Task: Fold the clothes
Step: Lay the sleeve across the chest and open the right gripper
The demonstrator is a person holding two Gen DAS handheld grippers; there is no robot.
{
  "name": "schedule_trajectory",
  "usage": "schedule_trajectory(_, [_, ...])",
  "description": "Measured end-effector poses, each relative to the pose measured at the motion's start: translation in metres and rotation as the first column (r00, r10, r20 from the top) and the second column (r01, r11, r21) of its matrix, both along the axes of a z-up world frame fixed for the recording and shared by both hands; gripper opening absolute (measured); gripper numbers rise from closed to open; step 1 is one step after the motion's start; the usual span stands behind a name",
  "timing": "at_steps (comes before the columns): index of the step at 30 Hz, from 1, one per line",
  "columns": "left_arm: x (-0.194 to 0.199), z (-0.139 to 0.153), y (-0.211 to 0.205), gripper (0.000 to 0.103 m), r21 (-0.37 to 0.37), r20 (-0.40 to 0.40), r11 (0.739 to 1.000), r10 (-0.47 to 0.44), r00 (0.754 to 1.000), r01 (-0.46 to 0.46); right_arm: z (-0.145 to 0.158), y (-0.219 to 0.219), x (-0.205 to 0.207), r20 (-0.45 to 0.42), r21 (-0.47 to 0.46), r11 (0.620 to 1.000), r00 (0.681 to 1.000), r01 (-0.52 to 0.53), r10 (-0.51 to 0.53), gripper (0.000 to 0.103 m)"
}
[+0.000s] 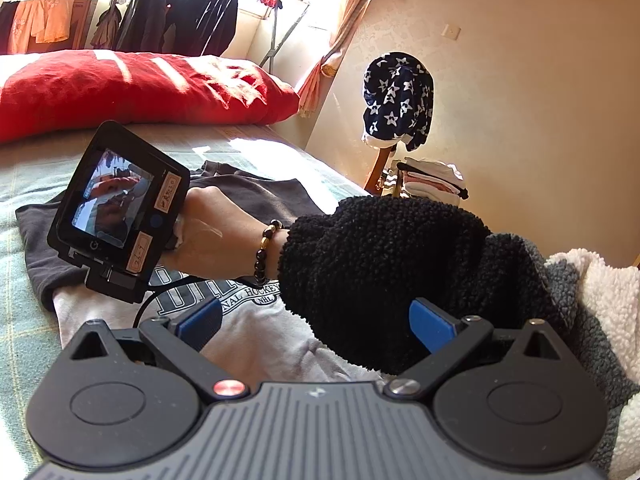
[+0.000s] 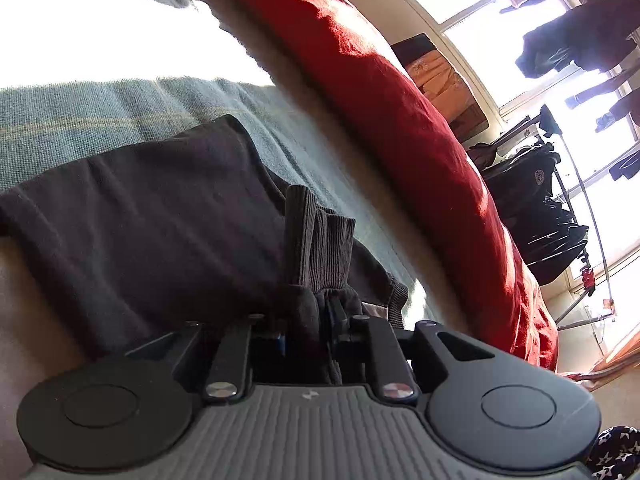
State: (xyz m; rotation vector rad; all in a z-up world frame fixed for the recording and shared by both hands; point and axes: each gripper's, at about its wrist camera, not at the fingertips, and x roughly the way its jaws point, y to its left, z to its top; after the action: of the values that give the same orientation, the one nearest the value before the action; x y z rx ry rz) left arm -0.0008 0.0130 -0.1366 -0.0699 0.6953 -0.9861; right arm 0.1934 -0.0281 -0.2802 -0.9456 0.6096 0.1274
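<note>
Midway through a sleeve fold, the right hand-held gripper (image 2: 320, 320) clenches the sweatshirt's (image 1: 248, 344) dark cuff (image 2: 320, 236) on the bed (image 1: 24, 184), while the left hand-held gripper (image 1: 316, 326) hangs released, likely next carrying the cuff across the chest.

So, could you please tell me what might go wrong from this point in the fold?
1. The right gripper pinches only the ribbed cuff of the dark sleeve; it may slip out.
2. The open left gripper holds nothing, so the sweatshirt could drag across the bed.
</note>
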Motion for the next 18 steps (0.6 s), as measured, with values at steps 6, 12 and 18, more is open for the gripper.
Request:
schedule_trajectory(6, [-0.003,0.000,-0.001,0.099,-0.001,0.009,1.000,-0.011,1.000,0.011,0.007,0.011,-0.008,0.016,-0.119,0.989,0.996,-0.087,0.090,0.070])
schedule_trajectory(12, [-0.005,0.003,0.004,0.099,-0.019,0.016,1.000,-0.008,1.000,0.008,0.029,0.022,-0.013,0.006,-0.141,0.975,0.985,-0.169,0.172,0.088])
schedule_trajectory(18, [-0.007,0.005,0.011,0.099,-0.045,0.023,0.999,-0.008,1.000,0.009,0.067,0.015,-0.001,-0.098,0.145,0.982,0.986,-0.117,0.132,0.088])
